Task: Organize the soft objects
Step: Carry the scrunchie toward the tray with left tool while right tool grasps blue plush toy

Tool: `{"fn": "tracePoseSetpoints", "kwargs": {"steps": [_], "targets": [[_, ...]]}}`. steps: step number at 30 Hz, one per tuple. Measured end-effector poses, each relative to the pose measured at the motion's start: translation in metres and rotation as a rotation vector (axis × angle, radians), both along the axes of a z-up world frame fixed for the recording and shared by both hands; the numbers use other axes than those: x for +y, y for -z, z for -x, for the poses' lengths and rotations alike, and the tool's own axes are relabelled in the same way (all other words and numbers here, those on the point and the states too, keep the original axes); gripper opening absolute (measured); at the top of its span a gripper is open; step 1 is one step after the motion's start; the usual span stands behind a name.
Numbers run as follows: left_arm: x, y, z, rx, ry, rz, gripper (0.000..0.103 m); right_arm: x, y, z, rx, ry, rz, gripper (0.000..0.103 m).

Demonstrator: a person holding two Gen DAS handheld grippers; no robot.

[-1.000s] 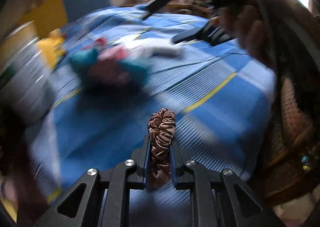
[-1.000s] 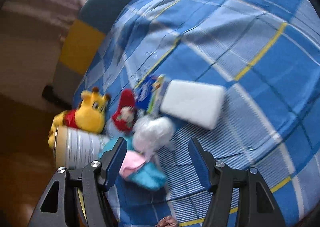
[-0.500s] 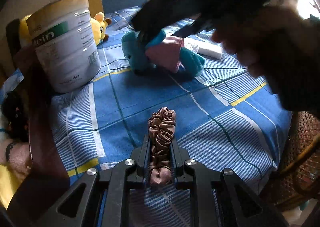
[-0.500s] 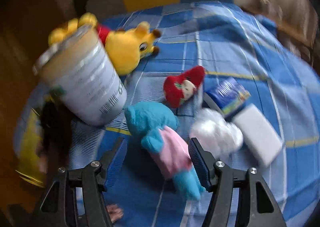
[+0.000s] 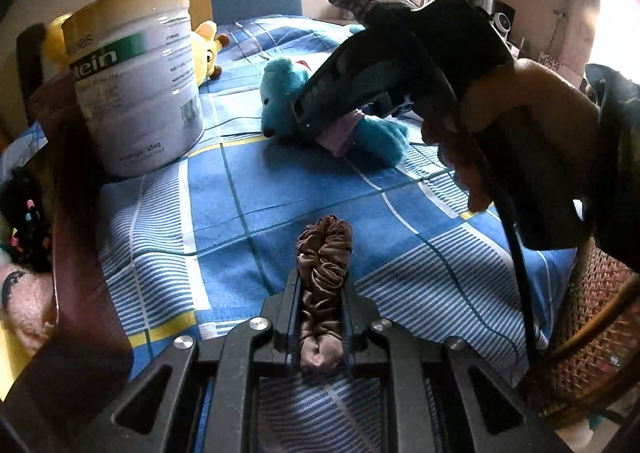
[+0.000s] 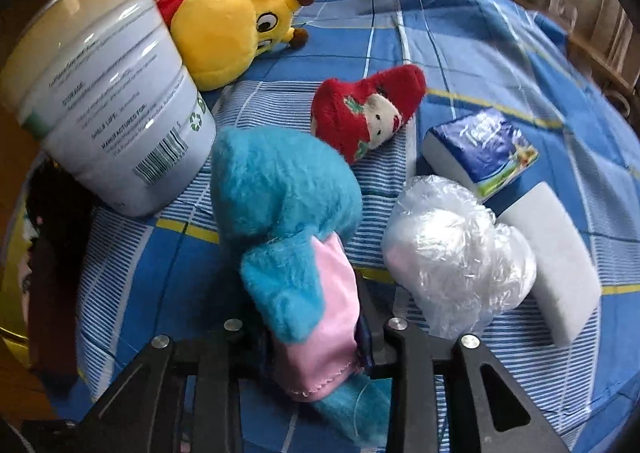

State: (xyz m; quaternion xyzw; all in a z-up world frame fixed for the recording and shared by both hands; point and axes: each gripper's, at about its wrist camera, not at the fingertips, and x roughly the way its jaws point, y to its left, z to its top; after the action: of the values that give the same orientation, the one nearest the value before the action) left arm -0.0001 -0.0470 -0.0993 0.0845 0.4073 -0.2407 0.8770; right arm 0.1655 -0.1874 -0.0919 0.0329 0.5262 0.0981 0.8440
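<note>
**Both grippers loaded: scrunchie left, teddy right**

Hidden or unclear: in the right wrist view the right gripper [image 6: 316, 337] has its fingers almost wholly covered by the toy's body; only a dark edge of the right finger shows beside the pink cloth. The teddy's legs run out under the gripper frame, partly cut off. In the left wrist view the right gripper's body and the person's hand [image 5: 508, 125] cover the teddy's middle. Objects at the left edge (dark and pink soft items, a brown band) are too dim and distorted to identify.

Materials and shapes: blue teddy [image 6: 288, 237], shaggy turquoise plush with a smooth pink fabric shirt. Brown scrunchie [image 5: 323, 285], glossy, tightly ruffled, squeezed into a narrow strip. Tall metal can [image 6: 108, 93], printed label. Yellow plush giraffe [image 6: 228, 33] touches the can's far side. Red fuzzy sock [image 6: 366, 109], tissue pack [image 6: 480, 149], crinkled clear plastic bag [image 6: 456, 257], white foam block [image 6: 556, 257], all on the blue plaid tablecloth [image 5: 280, 189].

Orientation: teddy lies on the cloth just beside the can, long axis along the right gripper's fingers, head pointing away. Right jaws closing, pads against the shirt on both sides. Left gripper [image 5: 320, 317] nearly closed, clamping the scrunchie, which extends forward past the fingertips above the cloth.
</note>
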Motion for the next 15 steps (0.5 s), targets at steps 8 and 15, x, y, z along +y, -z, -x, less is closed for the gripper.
{"fn": "tracePoseSetpoints", "kwargs": {"steps": [8,15], "targets": [[-0.002,-0.001,0.003,-0.006,-0.003,-0.006,0.017,0.019,-0.002,0.013,-0.057,-0.057,0.118,0.033],[0.001,-0.01,0.005,0.021,-0.008,0.004,0.016,0.022,-0.001,0.017,-0.09,-0.067,0.145,0.033]]}}
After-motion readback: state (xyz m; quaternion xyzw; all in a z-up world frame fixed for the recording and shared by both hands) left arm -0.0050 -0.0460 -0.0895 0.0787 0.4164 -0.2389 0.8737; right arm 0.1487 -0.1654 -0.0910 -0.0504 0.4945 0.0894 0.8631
